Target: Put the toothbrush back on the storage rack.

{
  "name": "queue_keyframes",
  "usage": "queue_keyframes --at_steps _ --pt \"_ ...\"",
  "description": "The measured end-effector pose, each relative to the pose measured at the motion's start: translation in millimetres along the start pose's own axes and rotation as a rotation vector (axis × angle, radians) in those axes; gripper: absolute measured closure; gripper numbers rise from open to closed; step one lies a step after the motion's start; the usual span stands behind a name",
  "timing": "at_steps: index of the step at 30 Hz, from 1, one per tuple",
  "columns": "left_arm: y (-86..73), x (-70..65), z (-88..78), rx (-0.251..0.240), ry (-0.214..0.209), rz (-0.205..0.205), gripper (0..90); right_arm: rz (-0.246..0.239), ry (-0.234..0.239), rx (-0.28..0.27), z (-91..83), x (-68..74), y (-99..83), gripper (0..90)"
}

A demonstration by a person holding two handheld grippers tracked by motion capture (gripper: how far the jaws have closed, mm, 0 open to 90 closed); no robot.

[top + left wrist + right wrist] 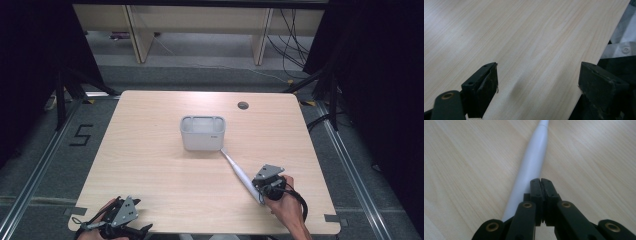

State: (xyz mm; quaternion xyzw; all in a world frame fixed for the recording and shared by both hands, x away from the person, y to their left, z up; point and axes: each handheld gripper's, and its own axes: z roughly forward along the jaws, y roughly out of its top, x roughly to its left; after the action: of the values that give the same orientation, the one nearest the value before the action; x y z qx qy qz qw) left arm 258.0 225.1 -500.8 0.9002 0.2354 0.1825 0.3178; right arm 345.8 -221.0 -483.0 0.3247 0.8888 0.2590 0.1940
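Jaws of the right gripper (540,182) sit pressed together, empty, touching the white toothbrush handle (531,165) lying on the worktop (150,165). Left gripper (537,85) hovers with jaws wide apart, nothing between them.

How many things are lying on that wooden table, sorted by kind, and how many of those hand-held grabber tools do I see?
Grey bins: 1, the grey bin
White toothbrush-like wands: 1, the white wand
Hand-held grippers: 2, the left gripper and the right gripper
Total: 4
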Motion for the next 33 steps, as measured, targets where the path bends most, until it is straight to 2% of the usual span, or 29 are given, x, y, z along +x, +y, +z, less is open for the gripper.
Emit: queue_keyframes --at_steps 1,2,7,10,11,13,14,15,16,18,19,20,21,24,25,27,30,31,33 --pt "-0.3 0.2 0.0 0.004 -0.005 0.003 15.8 0.002 0.000 0.002 -0.1 0.6 -0.1 88.1" --pt "-0.2 -0.6 1.3 -0.015 0.001 -0.016 15.8 -0.002 0.002 0.002 -0.2 0.7 -0.4 87.9" --pt "-0.4 -0.7 0.5 -0.003 -0.005 -0.006 15.8 0.003 -0.003 0.008 -0.6 1.8 -0.5 87.1" --pt "-0.1 -0.8 1.5 -0.017 0.002 -0.014 15.8 0.039 0.000 0.007 -3.5 -2.3 -0.5 81.1" --pt "-0.2 0.0 1.0 -0.001 0.001 0.002 15.8 0.065 0.005 0.001 -5.3 -3.9 -0.5 78.9" --pt "-0.3 0.0 1.3 0.004 0.001 0.001 15.8 0.071 0.011 -0.006 -7.7 -6.8 0.3 76.5" --pt "-0.5 -0.8 3.1 -0.010 0.001 -0.018 15.8 0.081 0.013 -0.010 -11.7 -10.9 3.2 68.9" --pt "-0.5 -0.8 3.1 -0.010 0.001 -0.018 15.8 0.094 0.025 -0.012 -13.1 -12.1 5.3 66.1" --pt "-0.1 0.6 2.0 0.007 0.003 0.006 15.8 0.094 0.025 -0.012 -13.1 -12.1 5.3 66.1" --pt "-0.6 -0.8 2.5 0.007 -0.004 -0.006 15.8 0.106 0.036 -0.021 -16.2 -14.2 10.8 64.1" --pt "-0.5 1.0 2.7 0.019 -0.006 0.014 15.8 0.134 0.049 -0.031 -15.4 -13.5 16.6 60.1" --pt "-0.5 1.0 2.7 0.019 -0.006 0.014 15.8 0.134 0.049 -0.031 -15.4 -13.5 16.6 60.1" --pt "-0.4 0.5 3.1 0.016 -0.007 0.007 15.8 0.142 0.062 0.000 -13.4 -12.7 23.1 58.4" --pt "-0.6 -0.2 3.1 0.013 -0.007 0.002 15.8 0.135 0.075 0.022 -10.5 -14.5 29.2 54.5" --pt "-0.8 1.0 3.6 0.020 -0.001 0.006 15.8 0.151 0.086 0.045 -6.0 -14.9 35.7 51.4" --pt "-0.8 1.9 2.9 0.028 -0.002 0.017 15.8 0.148 0.095 0.079 -2.8 -17.0 40.3 48.0" --pt "-1.3 1.0 3.3 0.021 -0.007 0.008 15.8 0.142 0.096 0.098 0.9 -17.8 44.4 45.9" --pt "-0.9 1.9 2.9 0.023 -0.006 0.012 15.8 0.168 0.112 0.149 2.6 -17.2 48.0 42.9" --pt "-0.5 2.4 2.6 0.025 0.000 0.017 15.8 0.159 0.116 0.144 3.9 -18.3 49.3 41.7"
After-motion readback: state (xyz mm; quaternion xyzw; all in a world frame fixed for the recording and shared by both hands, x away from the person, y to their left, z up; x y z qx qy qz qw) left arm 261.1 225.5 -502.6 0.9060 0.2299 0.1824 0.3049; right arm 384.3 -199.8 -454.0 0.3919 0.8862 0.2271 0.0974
